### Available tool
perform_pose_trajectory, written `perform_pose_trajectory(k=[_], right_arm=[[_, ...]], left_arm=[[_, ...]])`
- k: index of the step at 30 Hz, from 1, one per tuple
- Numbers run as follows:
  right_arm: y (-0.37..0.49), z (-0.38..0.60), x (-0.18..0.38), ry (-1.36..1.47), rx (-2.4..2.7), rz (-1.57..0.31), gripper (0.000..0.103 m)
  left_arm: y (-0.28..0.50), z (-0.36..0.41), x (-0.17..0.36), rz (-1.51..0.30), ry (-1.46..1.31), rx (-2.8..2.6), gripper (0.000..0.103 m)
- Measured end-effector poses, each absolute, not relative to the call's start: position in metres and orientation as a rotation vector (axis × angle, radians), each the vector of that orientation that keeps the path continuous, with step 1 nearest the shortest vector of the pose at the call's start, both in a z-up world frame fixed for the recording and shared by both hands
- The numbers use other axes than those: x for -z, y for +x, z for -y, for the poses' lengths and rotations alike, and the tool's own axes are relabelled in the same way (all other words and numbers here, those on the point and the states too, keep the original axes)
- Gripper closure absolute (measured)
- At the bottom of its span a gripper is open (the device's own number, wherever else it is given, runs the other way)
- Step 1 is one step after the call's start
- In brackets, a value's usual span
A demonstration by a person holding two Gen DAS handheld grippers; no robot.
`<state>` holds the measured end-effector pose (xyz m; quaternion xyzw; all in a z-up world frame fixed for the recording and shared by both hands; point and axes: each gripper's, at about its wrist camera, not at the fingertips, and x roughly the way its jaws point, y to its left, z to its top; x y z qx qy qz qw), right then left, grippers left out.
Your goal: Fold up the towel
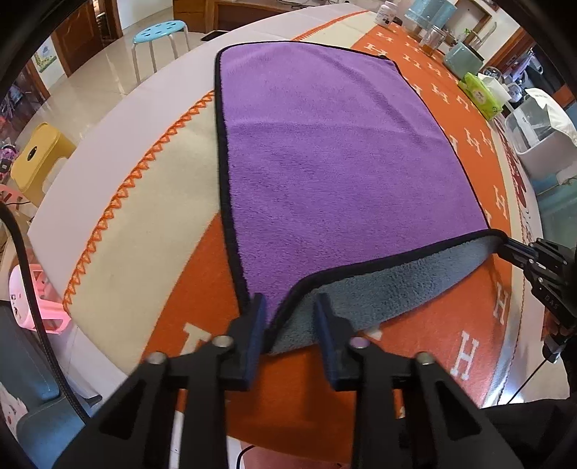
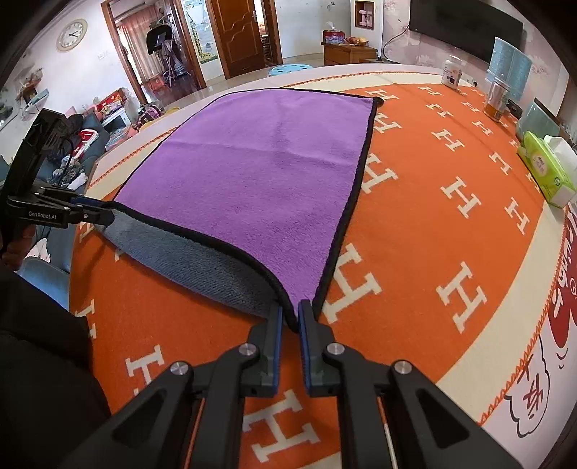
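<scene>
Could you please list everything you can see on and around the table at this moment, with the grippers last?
towel: one, purple top, grey underside, near edge lifted off the cloth
tablecloth: one, orange with white H letters, covers the table
tissue pack: one, green, far right
white bottle: one, far end
stool: one, light blue, on the floor
left gripper: jaws apart around near-left corner
right gripper: jaws closed on near-right corner

left gripper [image 1: 290, 321] spread around lifted towel [image 1: 324, 151] corner — right gripper [image 1: 512, 250] pinching other corner.
</scene>
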<state>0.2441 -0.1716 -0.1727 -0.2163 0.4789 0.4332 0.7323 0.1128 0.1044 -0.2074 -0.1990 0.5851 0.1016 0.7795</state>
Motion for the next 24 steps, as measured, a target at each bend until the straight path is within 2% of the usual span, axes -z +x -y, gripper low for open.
perform_pose_trajectory(k=[3, 10, 24], right_arm=[[0.244, 0.171, 0.173, -0.478, -0.954, -1.054, 0.095], [0.245, 0.171, 0.173, -0.478, -0.951, -1.056, 0.095], [0.247, 0.169, 0.17, -0.464, -0.92, -1.03, 0.099]], left_arm=[[0.109, -0.108, 0.208, -1.257, -0.452, -0.221, 0.092], [0.105, -0.107, 0.207, -1.247, -0.47, -0.23, 0.096], [0.109, -0.103, 0.193, -1.251, -0.452, -0.25, 0.099]])
